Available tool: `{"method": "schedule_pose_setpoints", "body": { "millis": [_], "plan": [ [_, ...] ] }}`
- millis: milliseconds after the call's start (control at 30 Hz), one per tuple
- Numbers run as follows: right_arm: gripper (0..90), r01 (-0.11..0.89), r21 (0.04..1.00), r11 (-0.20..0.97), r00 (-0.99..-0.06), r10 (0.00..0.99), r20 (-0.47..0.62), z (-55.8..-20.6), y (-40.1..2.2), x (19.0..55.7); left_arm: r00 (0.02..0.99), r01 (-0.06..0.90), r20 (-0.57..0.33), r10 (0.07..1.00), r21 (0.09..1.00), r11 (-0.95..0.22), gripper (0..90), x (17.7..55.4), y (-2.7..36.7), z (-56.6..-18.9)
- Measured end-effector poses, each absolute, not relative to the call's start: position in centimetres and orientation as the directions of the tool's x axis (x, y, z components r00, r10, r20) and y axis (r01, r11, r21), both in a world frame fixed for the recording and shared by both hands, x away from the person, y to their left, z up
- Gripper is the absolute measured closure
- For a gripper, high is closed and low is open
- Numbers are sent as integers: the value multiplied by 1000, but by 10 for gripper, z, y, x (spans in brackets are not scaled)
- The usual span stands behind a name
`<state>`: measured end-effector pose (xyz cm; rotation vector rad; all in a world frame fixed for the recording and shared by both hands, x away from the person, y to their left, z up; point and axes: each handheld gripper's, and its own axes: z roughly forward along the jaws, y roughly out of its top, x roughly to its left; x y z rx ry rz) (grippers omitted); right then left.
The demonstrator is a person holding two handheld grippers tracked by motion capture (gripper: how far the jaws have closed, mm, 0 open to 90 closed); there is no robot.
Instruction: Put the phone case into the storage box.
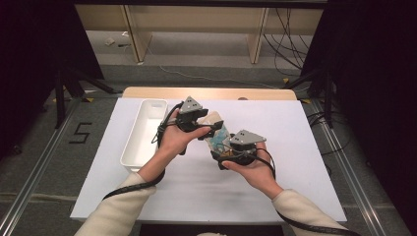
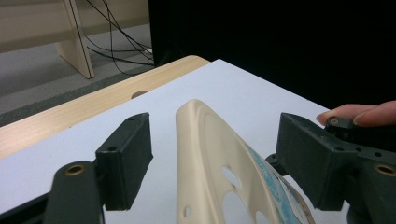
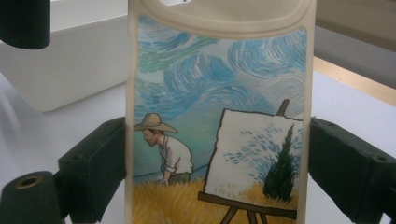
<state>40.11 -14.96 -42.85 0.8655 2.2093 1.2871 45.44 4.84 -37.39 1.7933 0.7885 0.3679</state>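
White tray (image 1: 142,135) sat at the desk's left, well apart from the work. Left gripper (image 1: 210,123) had its jaws spread either side of the phone case (image 1: 216,133), pads clear of it. I held the case up above the desk (image 1: 295,162) between both hands; right gripper (image 1: 222,158) jaws pinched its long edges. Read it as light, thin, bendy, probably slick on the printed face, so I'd grip the beige rim, not the cutouts. White sheet over the wood, dark drapes and loose cables behind.
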Motion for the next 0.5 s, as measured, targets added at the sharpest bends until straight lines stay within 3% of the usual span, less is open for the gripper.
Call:
{"method": "schedule_pose_setpoints", "body": {
  "millis": [500],
  "plan": [
    [114,287,880,379,-711,700,-69,-428,-148,400,727,360,-159,667,917,-174,371,456,49,-376]
  ]
}}
